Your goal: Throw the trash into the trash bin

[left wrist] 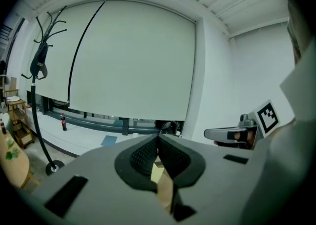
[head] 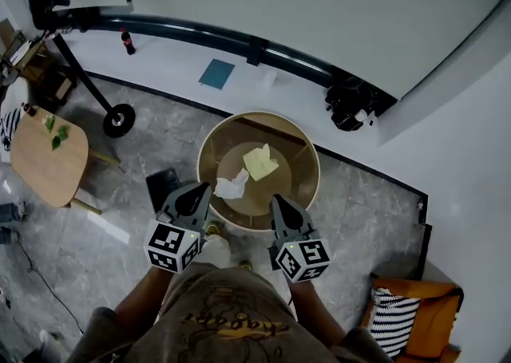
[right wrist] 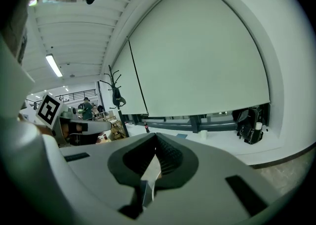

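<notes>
Floor: grey marble tiles (head: 160, 142) spreading
Wall: white blind (head: 319, 2) hanging
Furniture: wooden table (head: 48, 162) standing left; orange chair (head: 435, 321) sitting right

Cola bottle (head: 128, 41) and a blue pad (head: 216, 73) are sitting on the white ledge (head: 176, 62), black bag (head: 349, 106) further along, plus an orange chair (head: 435, 305) with a striped cushion (head: 393, 321).

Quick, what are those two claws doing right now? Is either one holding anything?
Left gripper: closed, jaws tip to tip, nothing between them.
Right gripper: closed, jaws together, nothing seems gripped.
</notes>
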Available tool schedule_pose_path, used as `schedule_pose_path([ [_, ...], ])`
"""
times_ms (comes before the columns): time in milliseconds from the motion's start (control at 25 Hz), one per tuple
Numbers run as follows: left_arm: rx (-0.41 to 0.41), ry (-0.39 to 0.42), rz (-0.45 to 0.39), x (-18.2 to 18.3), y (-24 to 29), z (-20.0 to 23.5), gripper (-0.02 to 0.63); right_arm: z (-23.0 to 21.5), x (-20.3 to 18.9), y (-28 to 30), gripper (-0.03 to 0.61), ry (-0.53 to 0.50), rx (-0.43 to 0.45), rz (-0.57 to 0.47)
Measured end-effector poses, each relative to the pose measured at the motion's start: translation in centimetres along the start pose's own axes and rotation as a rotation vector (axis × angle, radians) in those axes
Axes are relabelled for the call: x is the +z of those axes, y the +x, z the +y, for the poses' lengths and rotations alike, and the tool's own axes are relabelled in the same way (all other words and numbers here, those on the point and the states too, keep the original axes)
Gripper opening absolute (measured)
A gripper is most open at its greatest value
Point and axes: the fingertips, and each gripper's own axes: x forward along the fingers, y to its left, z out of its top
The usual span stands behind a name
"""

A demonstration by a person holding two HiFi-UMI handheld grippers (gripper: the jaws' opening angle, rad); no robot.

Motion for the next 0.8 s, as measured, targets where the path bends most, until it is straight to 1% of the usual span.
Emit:
schedule_pose_path([
  [240,-0.054,0.042,-0.013,2.2,3.1,2.9,0.018,-1.0,1.5,3.8,0.018,-0.003,-0.059,-0.023],
  [400,-0.063,0.052,-0.005,3.2,4.8,4.3,0.018,-1.7,2.2,5.1,0.018,0.007,-0.088,-0.027],
  [640,-0.053,0.052,0.008,3.6,6.4,5.0,0.018,-2.8,2.6,6.4,0.018,0.014,-0.084,-0.013],
  [800,-0.031,0.034,-0.005,3.3,7.2,5.6,0.018,-3.5,2.3,7.1,0.018,-0.004,-0.057,0.012],
])
